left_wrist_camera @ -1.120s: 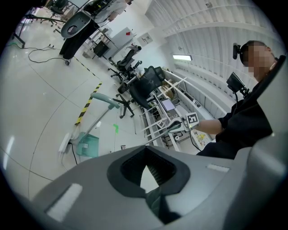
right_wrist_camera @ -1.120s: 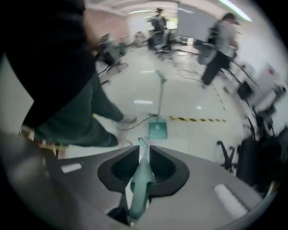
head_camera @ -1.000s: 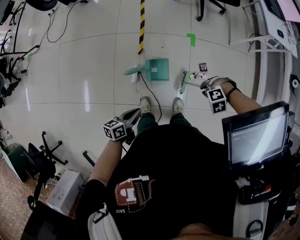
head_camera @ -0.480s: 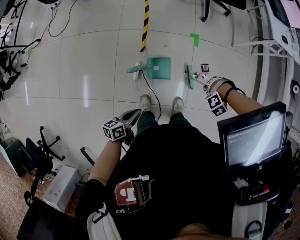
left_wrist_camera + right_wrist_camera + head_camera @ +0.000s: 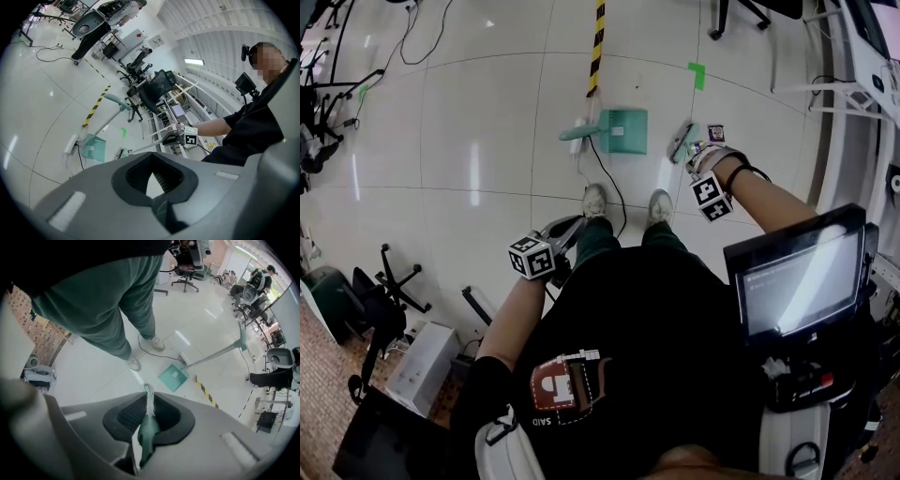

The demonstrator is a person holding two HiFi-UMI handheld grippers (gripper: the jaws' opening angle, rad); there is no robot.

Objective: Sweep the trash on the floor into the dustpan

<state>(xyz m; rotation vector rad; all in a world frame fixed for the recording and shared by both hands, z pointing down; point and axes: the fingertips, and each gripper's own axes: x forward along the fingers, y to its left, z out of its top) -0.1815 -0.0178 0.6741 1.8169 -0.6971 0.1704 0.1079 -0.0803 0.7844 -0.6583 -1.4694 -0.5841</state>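
Right of centre in the head view, I am bringing my right tool down toward the floor, pointing it straight downward. Its jaws have just been closing further and are pinching the teal handle of the brush, which is running up between them in the right gripper view. Compared with a second ago, the brush head is sitting higher in the frame and has turned from lying across to slanting steeply. It is now lying level with the dustpan, which is standing apart to its left at upper centre. The trash packet, a small dark square, is lying just beside the brush head on its right; whether the two are touching I cannot tell. My left tool is hanging at lower centre-left, its tips pressed together on nothing, and is showing no shift against the earlier pictures.

Reading: I am judging the sweep as only being set up. The bristles are standing between the packet and the pan, so a stroke from this position would be pushing nothing toward the pan. The next move is probably calling for carrying the brush to the packet's right side, then drawing it leftward. Being so light, the packet may be slipping under the bristles if the stroke is hurried.
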